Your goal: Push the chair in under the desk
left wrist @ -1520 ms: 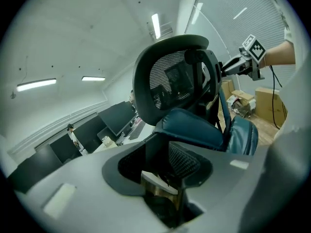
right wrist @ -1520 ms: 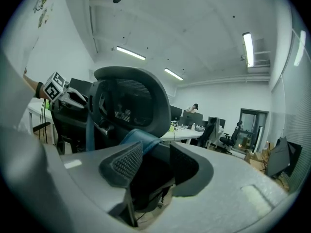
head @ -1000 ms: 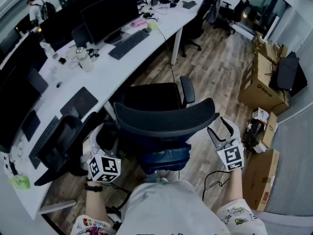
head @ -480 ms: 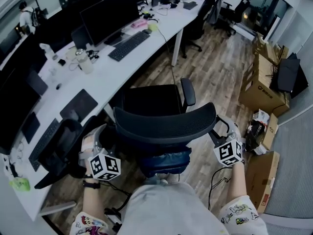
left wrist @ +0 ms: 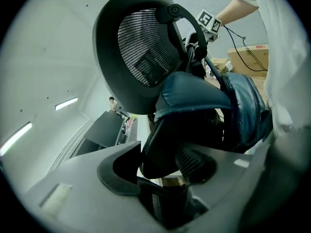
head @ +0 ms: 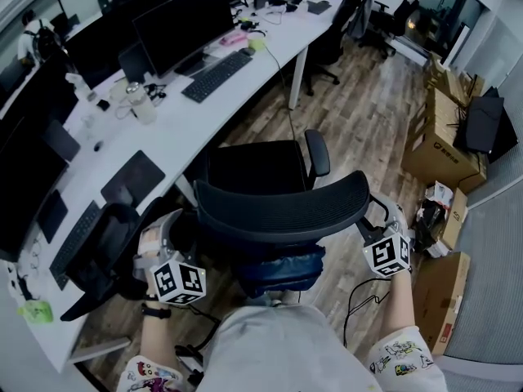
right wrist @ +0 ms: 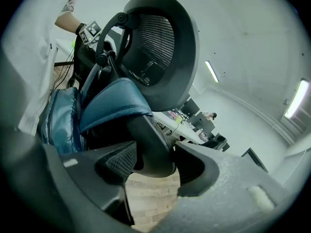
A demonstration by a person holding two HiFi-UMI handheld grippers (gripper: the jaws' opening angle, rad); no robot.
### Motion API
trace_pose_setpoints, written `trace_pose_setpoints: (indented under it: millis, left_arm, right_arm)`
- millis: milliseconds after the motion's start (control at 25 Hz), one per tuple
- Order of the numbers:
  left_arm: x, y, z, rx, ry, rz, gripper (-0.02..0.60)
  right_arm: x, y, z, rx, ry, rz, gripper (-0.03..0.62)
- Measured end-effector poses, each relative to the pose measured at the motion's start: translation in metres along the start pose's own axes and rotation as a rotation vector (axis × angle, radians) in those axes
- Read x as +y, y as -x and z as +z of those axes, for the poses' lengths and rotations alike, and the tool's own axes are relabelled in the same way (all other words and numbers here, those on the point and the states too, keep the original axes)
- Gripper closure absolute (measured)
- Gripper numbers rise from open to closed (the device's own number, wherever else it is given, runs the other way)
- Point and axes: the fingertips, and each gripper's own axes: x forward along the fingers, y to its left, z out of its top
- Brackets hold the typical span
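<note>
Both backrest edges of the chair [head: 282, 207] are taken: left gripper [left wrist: 160, 165] fingers clamped on one, right gripper [right wrist: 151, 163] fingers closing round the other. It stands beside the table [head: 270, 55], seat not yet under. Likely heavy but rolls easily; push the stiff rim, not the mesh.

The chair [head: 278, 207] is black, its backrest a fine mesh weave. A glossy dark blue padded thing [head: 282, 269], perhaps a cushion, sits behind it. The tabletop [head: 204, 109] is white, with black monitors [head: 176, 23] and a black keyboard [head: 216, 73]. The floor [head: 368, 113] is brown wood-grain planks. The cardboard boxes [head: 433, 149] are tan. The person's shirt [head: 278, 349] is pale grey, and the shorts [head: 400, 362] are white with coloured cartoon prints.
</note>
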Motion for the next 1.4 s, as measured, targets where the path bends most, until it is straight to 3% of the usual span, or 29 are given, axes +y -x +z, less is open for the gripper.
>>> trace_pose_setpoints:
  millis: [320, 600, 1400]
  left_arm:
    - [0.010, -0.020, 0.005, 0.030, 0.007, 0.003, 0.347]
    - [0.024, -0.047, 0.009, 0.080, 0.027, 0.014, 0.347]
    - [0.024, -0.103, 0.058, 0.243, 0.154, 0.129, 0.345]
  right_arm:
    - [-0.017, -0.023, -0.003, 0.013, -0.009, -0.008, 0.350]
    - [-0.039, -0.055, -0.005, -0.037, -0.007, 0.007, 0.350]
    - [-0.126, -0.146, -0.037, -0.193, 0.054, 0.133, 0.349]
